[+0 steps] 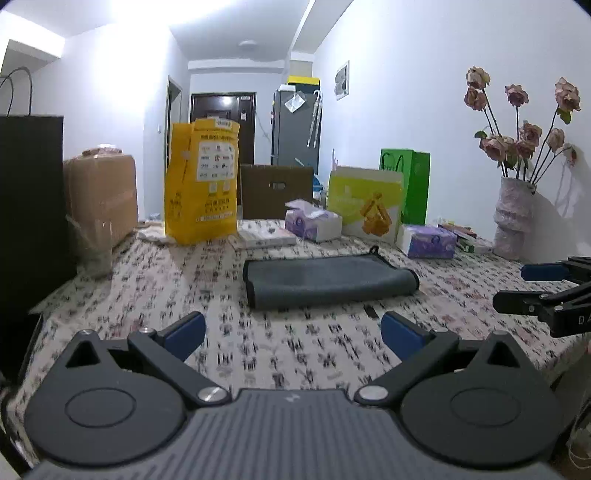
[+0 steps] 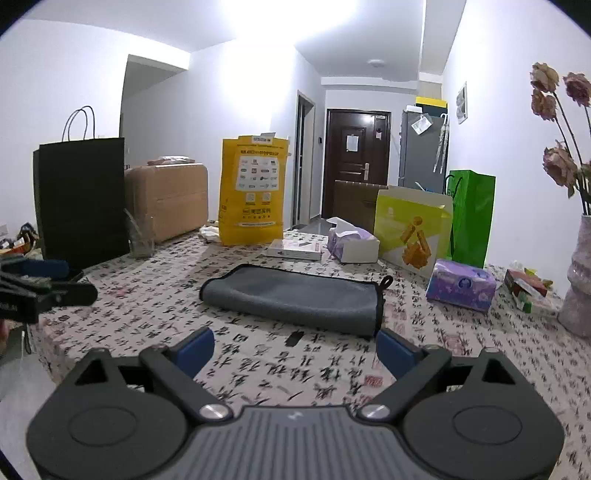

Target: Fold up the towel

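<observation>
Fingers apart (both grippers), towel folded

Both views are lit by a blown-out white glare on the ceiling, leaving cool, bluish, fairly even light. Fisheye distortion bends the walls and darkens the corners. The tablecloth print smears softly near the edges, and shadows are faint.
</observation>
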The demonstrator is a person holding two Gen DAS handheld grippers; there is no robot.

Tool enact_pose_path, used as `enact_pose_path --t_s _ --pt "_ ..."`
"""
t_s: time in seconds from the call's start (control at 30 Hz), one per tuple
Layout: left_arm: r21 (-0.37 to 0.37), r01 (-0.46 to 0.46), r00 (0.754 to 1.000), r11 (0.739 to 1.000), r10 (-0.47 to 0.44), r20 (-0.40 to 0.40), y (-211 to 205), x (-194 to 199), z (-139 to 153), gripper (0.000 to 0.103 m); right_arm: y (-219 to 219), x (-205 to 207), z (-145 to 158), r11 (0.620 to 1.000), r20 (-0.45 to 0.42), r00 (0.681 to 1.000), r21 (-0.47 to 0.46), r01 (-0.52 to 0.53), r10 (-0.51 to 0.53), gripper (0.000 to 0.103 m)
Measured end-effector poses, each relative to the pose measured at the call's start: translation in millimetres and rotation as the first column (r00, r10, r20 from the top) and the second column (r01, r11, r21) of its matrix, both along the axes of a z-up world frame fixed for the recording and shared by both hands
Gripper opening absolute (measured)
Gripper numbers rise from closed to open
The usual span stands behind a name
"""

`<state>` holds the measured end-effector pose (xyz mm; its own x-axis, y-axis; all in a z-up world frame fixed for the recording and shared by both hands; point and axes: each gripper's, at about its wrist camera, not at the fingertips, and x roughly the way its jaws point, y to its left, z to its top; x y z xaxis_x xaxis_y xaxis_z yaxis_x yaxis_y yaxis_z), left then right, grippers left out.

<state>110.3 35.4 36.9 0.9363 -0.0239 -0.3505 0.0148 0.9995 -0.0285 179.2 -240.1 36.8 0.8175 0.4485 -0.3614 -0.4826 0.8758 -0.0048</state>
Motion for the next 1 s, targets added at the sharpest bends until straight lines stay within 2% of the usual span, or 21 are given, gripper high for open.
enact_pose_path --t_s 0.1,0.23,0.3,0.57,0.73,0.87,1.0 --pt "0.007 -0.004 1.000 1.000 0.004 -0.008 0 -9 -8 0.103 2 -13 -8 1.000 0.005 1.000 0.013 -0.001 0.001 0.095" --pt "0.029 -0.033 0.999 0.999 0.033 -0.013 0 -12 -17 0.103 5 -32 -19 1.000 0.040 0.999 -0.014 0.016 -0.016 0.095" --pt "0.025 -0.042 0.999 0.999 0.042 -0.016 0 -15 -18 0.103 5 -39 -24 1.000 0.024 1.000 0.002 0.016 -0.016 0.095" --pt "0.055 -0.099 0.993 0.994 0.095 0.074 -14 -46 -17 0.103 11 -66 -30 0.999 0.013 1.000 0.026 0.027 -0.027 0.095" --pt "0.054 -0.076 0.994 0.996 0.071 0.087 -21 -65 -18 0.103 15 -82 -34 0.997 -0.009 0.998 0.048 0.057 -0.056 0.096" --pt "0.076 -0.057 0.993 0.995 0.049 0.110 -23 -80 -20 0.103 18 -96 -42 0.993 0.006 0.993 0.024 0.114 -0.114 0.096" --pt "0.063 -0.059 0.992 0.996 0.052 0.115 -26 -85 -20 0.103 19 -109 -45 0.993 0.011 0.994 0.029 0.111 -0.111 0.096"
